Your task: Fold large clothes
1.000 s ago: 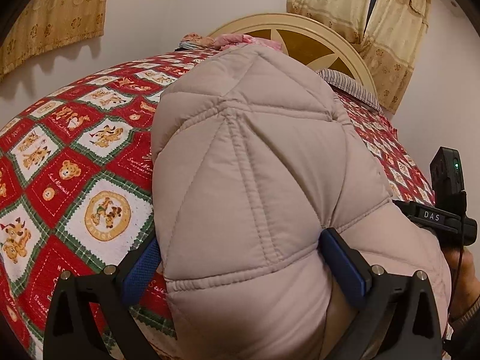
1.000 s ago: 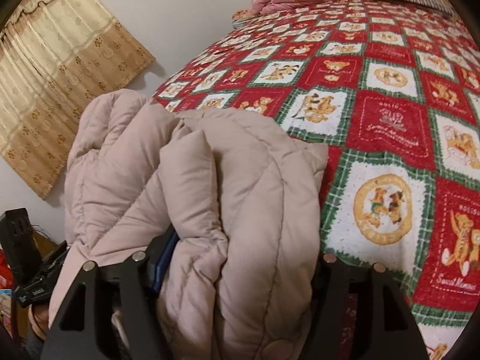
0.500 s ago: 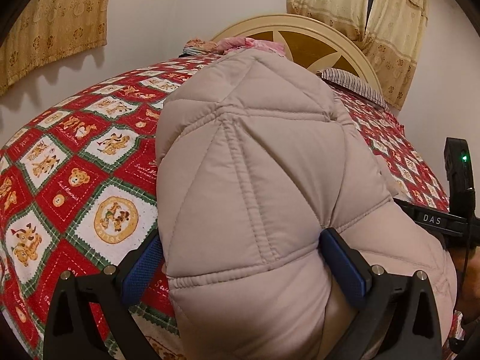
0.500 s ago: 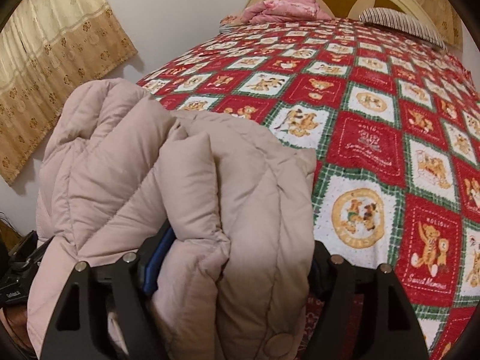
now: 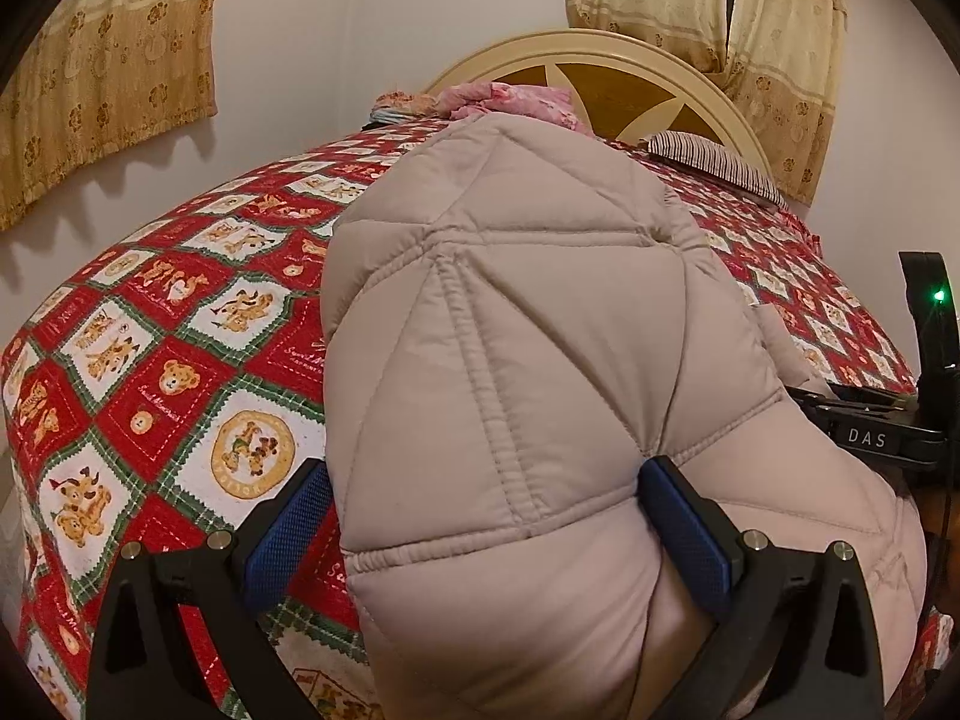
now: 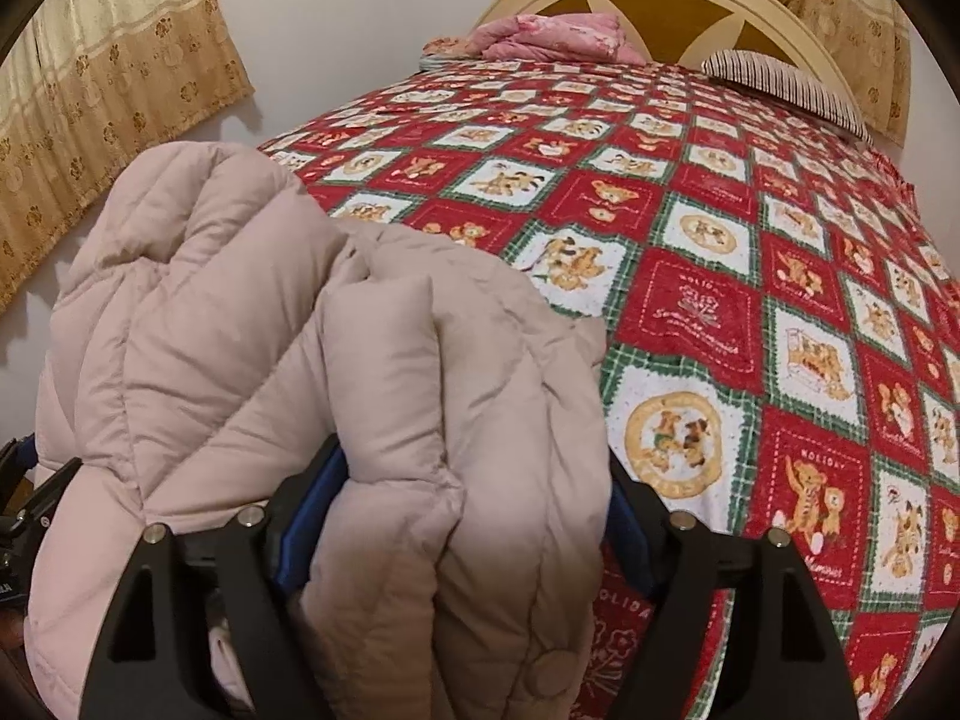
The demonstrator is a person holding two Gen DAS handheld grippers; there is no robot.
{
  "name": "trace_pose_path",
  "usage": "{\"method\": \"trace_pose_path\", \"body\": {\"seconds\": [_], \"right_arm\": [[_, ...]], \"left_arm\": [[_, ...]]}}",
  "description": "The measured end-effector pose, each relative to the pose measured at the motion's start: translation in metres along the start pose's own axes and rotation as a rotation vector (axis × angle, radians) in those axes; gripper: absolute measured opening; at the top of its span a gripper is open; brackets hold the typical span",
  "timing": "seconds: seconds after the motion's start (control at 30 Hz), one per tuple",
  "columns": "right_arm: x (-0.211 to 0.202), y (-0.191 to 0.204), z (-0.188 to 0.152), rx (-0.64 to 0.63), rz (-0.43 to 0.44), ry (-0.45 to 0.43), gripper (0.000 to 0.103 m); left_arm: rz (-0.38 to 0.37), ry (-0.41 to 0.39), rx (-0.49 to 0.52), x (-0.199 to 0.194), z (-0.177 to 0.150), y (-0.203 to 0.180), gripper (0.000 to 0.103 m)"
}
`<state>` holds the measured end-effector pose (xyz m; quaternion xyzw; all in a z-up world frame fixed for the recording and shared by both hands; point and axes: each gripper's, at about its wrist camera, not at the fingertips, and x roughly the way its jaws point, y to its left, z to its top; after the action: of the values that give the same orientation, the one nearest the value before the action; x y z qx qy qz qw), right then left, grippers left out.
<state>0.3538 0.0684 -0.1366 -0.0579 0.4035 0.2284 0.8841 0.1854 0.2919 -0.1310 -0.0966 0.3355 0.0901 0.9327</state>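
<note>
Pale pinkish-beige quilted down, a puffy padded coat [image 5: 540, 360], is hanging bunched between the two grippers above the near edge of the bed, whose red, green and white teddy-bear patchwork bedspread [image 6: 750, 300] is stretching away toward the cream and brown arched headboard [image 6: 660, 6]. The left gripper [image 5: 486, 516] is pinching a fat roll of the coat's stitched panel between its blue pads, and the right gripper [image 6: 462, 516] is squeezing a thick wad of several gathered layers. Both jaws are standing wide apart around all that padding rather than biting down tight, and that is the worry: slick, springy fill is liable to be creeping out of such a bulky grip, so one side could be dropping first and dragging the coat off the near edge. The gathered layers in the right claw may also be landing crumpled instead of flat, spoiling any fold. The folded pink cloth [image 6: 552, 36] and the striped pillow [image 6: 780, 84] are lying well apart, at the headboard end.
</note>
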Motion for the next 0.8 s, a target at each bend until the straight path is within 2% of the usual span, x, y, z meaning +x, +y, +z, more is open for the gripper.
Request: {"method": "trace_pose_path", "body": {"seconds": [0.4, 0.63, 0.73, 0.8], "right_arm": [[0.001, 0.002, -0.005, -0.013, -0.04, -0.025, 0.081], [0.007, 0.0, -0.006, -0.001, -0.049, -0.02, 0.084], [0.008, -0.001, -0.008, -0.007, -0.048, -0.018, 0.085], [0.008, 0.0, -0.007, -0.016, -0.055, -0.017, 0.085]], "left_arm": [[0.017, -0.019, 0.011, 0.004, -0.002, -0.005, 0.102], [-0.004, -0.004, -0.016, 0.012, -0.002, -0.003, 0.102], [0.02, 0.032, -0.019, -0.001, 0.013, -0.006, 0.102], [0.034, -0.019, -0.009, -0.016, 0.023, -0.01, 0.102]]}}
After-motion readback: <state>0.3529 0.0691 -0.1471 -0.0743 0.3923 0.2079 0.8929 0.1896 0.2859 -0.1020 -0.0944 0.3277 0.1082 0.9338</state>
